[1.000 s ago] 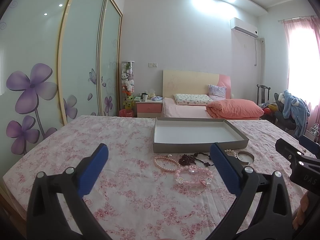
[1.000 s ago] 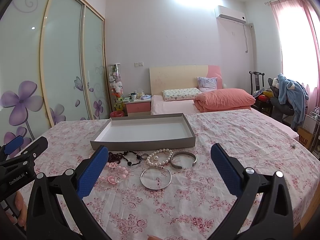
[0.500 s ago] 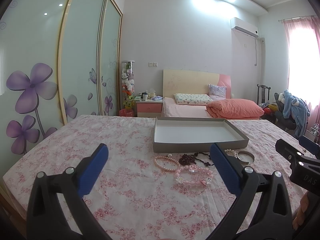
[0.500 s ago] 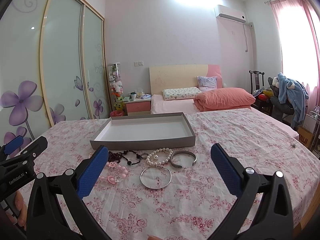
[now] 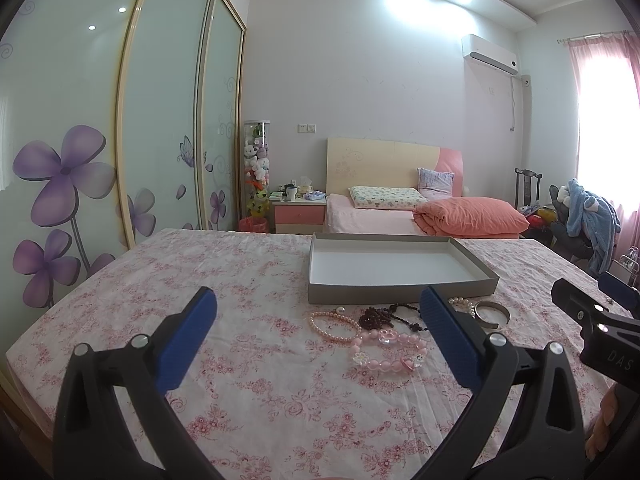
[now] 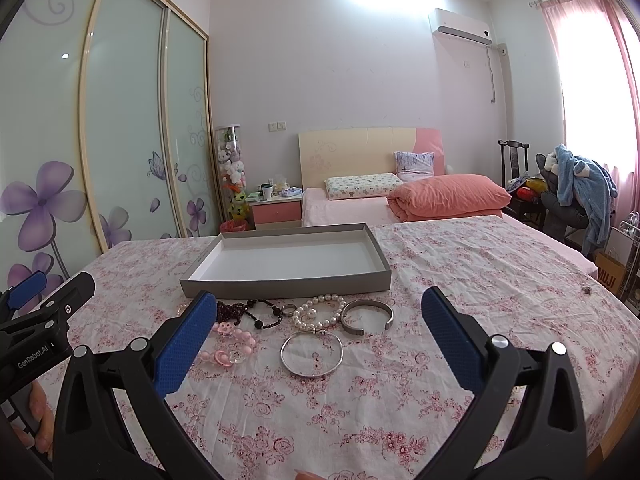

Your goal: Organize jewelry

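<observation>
Floral-Cloth Surface, Empty Tray, Jewelry Not Yet Sorted

Pink floral cloth covers the surface point(image 6: 460, 280), on which everything is laid ahead of both tools. Beyond the jewelry, farthest from the tools, a shallow grey tray point(image 6: 288, 286) is seen with nothing inside it, so sorting is judged not yet begun.

The right tool point(image 6: 319, 336) is held spread wide with nothing between its blue pads, and the left tool point(image 5: 318, 334) is likewise released and empty.

Just ahead of the right tool a thin silver bangle point(image 6: 311, 354) lies flat. Past it are a grey open cuff point(image 6: 367, 316), a white pearl bracelet point(image 6: 320, 314), a small ring point(image 6: 289, 309) and a string of dark beads point(image 6: 248, 312), all close before the tray's near wall. Toward the left tool lie a chunky pink bead bracelet point(image 5: 386, 350) and a pale pink pearl strand point(image 5: 334, 326).

Trouble is likely from crowding: the beads, ring and pearls touch or nearly touch, so two pieces could be snagged together. The flat bangle could slip from the pads or the cloth be pinched with it. The ring could be nudged under the strands.
</observation>
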The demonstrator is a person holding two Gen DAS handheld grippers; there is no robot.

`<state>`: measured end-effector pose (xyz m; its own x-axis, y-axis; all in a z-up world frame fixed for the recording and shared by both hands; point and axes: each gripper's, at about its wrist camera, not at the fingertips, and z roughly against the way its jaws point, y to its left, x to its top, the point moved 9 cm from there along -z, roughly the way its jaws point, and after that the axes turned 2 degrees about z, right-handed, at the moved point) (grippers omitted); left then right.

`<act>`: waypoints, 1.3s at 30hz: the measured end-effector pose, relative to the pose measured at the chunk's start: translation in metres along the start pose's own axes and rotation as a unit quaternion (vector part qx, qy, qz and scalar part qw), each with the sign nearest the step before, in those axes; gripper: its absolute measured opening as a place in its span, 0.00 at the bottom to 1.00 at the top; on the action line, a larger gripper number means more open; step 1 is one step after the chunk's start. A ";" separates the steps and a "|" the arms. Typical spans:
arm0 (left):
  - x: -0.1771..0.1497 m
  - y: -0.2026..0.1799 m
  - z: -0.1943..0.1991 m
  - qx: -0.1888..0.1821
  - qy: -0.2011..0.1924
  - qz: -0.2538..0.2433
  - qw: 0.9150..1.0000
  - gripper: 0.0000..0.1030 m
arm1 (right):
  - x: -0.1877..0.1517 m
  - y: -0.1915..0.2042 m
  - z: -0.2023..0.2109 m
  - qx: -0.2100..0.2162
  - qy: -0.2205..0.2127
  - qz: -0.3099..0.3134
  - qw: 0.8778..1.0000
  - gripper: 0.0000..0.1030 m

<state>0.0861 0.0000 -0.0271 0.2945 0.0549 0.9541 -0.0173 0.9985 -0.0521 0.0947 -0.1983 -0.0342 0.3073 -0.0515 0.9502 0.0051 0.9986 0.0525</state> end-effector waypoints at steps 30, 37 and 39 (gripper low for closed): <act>-0.015 0.005 -0.013 0.000 0.011 0.000 1.000 0.96 | -0.014 -0.003 -0.015 -0.003 0.013 -0.003 1.000 0.98; -0.024 0.006 -0.035 0.011 0.049 0.002 0.999 0.96 | -0.020 -0.005 -0.035 0.002 0.058 -0.011 0.998 0.98; -0.030 0.008 -0.044 0.014 0.071 0.005 0.997 0.96 | -0.029 -0.005 -0.045 0.008 0.081 -0.013 0.997 0.98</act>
<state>0.1188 0.0063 -0.0694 0.4267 0.0660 0.9020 -0.0465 0.9976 -0.0510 0.1282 -0.2015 -0.0756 0.4568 -0.0740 0.8865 0.0006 0.9966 0.0829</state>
